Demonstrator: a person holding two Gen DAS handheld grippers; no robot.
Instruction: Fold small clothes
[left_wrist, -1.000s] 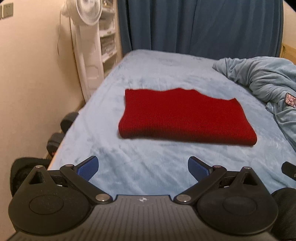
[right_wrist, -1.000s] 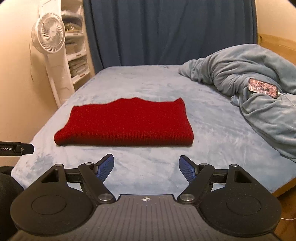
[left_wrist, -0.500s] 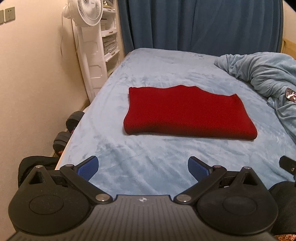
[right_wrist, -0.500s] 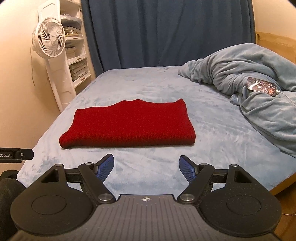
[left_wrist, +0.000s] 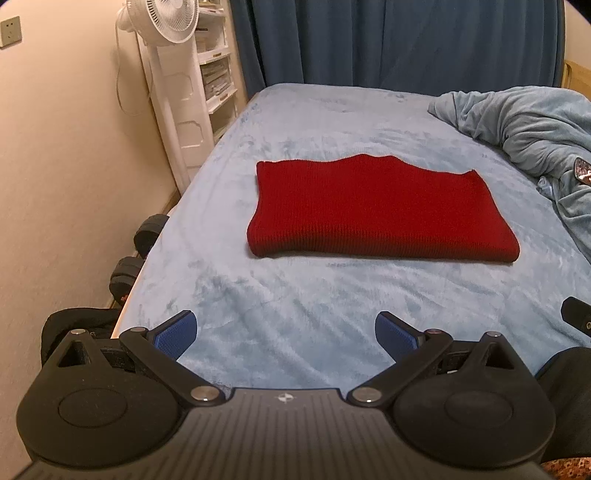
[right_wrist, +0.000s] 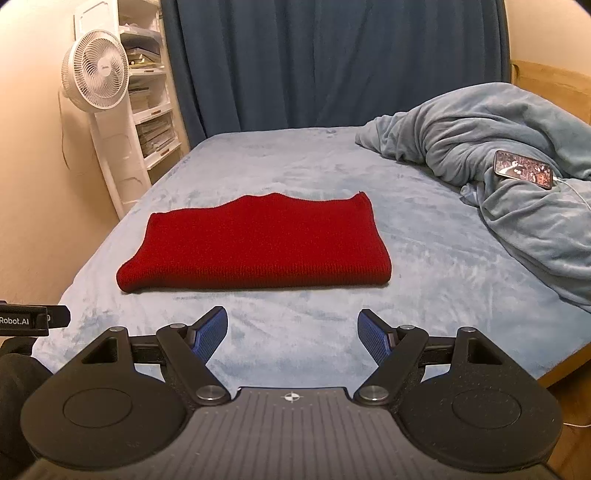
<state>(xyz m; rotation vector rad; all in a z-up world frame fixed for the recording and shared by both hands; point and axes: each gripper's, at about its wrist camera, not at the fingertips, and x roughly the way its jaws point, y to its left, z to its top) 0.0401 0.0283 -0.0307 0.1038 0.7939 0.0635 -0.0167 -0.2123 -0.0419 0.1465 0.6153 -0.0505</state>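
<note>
"robot.ai" label (right_wrist: 14, 320) by released left gripper (left_wrist: 286, 332); right gripper (right_wrist: 291, 334) released, red knit (right_wrist: 255, 247) untouched.

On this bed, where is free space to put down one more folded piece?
Free: the bedsheet between the red knit garment and the curtain, and the strip before the garment. Crowded: the right side, with the heaped blanket and phone.
</note>
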